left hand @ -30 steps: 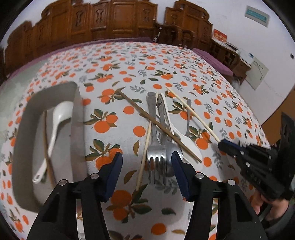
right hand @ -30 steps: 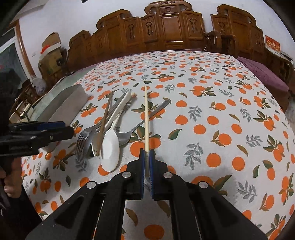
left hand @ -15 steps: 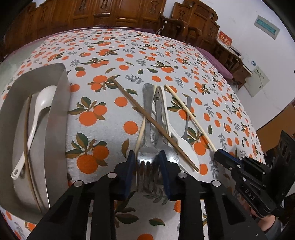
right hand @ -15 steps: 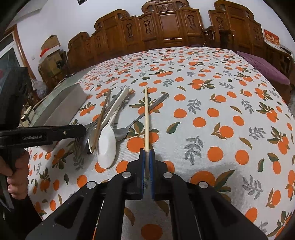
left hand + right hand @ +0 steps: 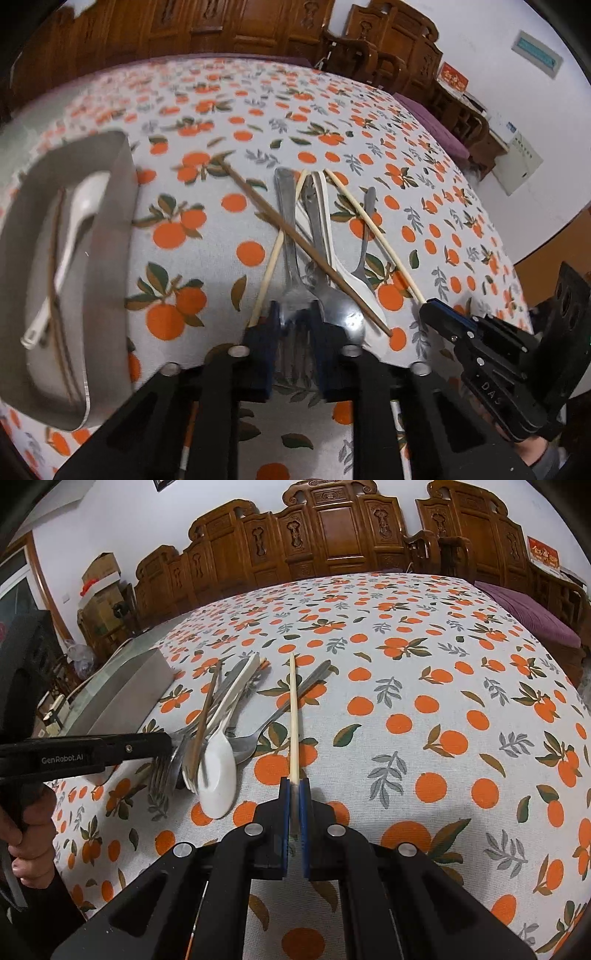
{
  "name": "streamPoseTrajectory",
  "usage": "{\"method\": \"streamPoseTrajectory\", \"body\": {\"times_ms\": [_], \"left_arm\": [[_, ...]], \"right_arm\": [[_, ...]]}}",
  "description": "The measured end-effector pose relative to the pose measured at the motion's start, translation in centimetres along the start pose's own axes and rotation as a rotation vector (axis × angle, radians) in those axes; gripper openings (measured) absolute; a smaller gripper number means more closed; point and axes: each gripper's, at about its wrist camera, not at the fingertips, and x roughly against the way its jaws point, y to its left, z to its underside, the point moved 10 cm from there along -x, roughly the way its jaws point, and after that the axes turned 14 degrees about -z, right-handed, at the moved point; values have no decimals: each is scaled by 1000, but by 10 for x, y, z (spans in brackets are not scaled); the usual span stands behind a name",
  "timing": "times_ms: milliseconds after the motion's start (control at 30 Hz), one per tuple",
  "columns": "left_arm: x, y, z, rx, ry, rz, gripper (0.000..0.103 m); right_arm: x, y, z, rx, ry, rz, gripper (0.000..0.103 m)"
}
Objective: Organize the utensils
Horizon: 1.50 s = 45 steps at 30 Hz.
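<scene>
A heap of utensils lies on the orange-print tablecloth: a metal fork (image 5: 291, 258), a metal spoon (image 5: 325, 266), a white spoon (image 5: 218, 768), a dark chopstick (image 5: 295, 240) and a pale chopstick (image 5: 271, 266). My left gripper (image 5: 293, 321) is shut on the tines of the metal fork; it also shows in the right wrist view (image 5: 162, 744). My right gripper (image 5: 293, 794) is shut on the near end of another pale chopstick (image 5: 293, 716), which points away over the cloth.
A grey metal tray (image 5: 114, 236) stands at the left, holding a white spoon (image 5: 70, 243) and brown chopsticks (image 5: 55, 280). A small metal spoon (image 5: 364, 240) lies in the heap. Carved wooden chairs (image 5: 332, 542) line the far table edge.
My left gripper moved down onto the heap and closed from wide open to shut on the fork's tines. My right gripper stayed shut on the pale chopstick and barely moved.
</scene>
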Motion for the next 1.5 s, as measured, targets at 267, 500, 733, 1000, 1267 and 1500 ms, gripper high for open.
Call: {"method": "streamPoseTrajectory", "body": {"times_ms": [267,500,733,1000,1267,1500], "left_arm": [[6,-24,2,-91,-20,-27,2],[-3,-20,2,-75,-2,-37,2],[-11,-19,9,-90,11,-49,4],[20,-21,-6,-141,-59,-52,2],[66,-23,-30,-157,-119,-27,2],[97,-33,-35,-155,-151,26,2]], "right_arm": [[-1,0,0,-1,0,0,6],[-2,0,0,-1,0,-1,6],[-1,-1,0,-2,-1,-1,6],[-1,3,0,13,-1,2,6],[11,15,-11,32,-37,2,6],[34,31,-30,58,-72,10,6]]}}
